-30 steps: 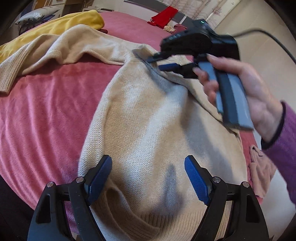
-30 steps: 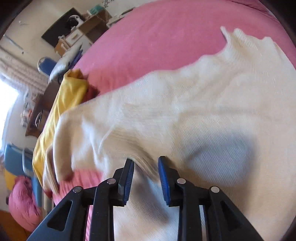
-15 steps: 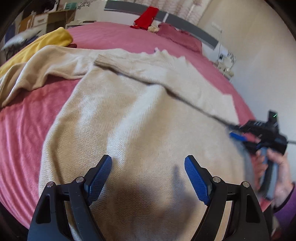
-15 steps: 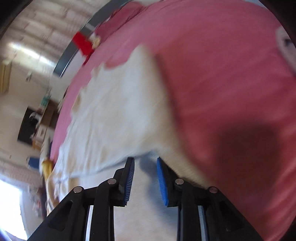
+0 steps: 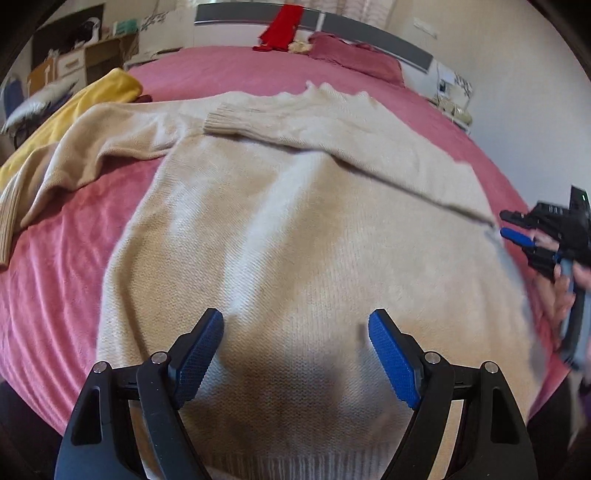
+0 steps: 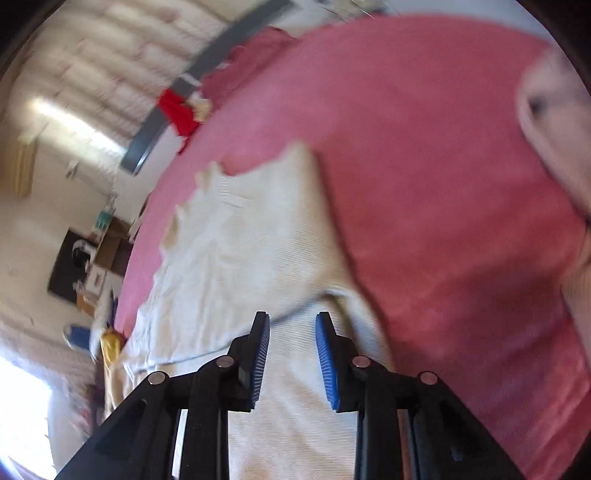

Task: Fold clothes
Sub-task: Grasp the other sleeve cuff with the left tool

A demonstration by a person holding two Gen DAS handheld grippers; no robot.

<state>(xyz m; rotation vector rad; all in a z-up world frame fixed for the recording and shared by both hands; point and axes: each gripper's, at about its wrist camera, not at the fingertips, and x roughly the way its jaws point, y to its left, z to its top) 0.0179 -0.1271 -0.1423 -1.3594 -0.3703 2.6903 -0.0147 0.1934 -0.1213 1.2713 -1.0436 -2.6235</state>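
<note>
A: Where's the sweater (image 5: 295, 229)?
B: Flat on the bed (image 5: 55, 295), one sleeve (image 5: 332, 136) folded across its top. My left gripper (image 5: 295, 354) hovers over the hem; right gripper (image 5: 517, 229) at its right edge

Pink bed (image 5: 229, 70), grey headboard (image 5: 369, 31), pale wall (image 5: 517, 92), bright window (image 6: 22, 406).

Daylit room, heavy fisheye bend, dark corners.
Left wrist view is fairly sharp, with a soft shadow on the near sweater (image 5: 295, 229); right wrist view is smeared, with window glare at left.
</note>
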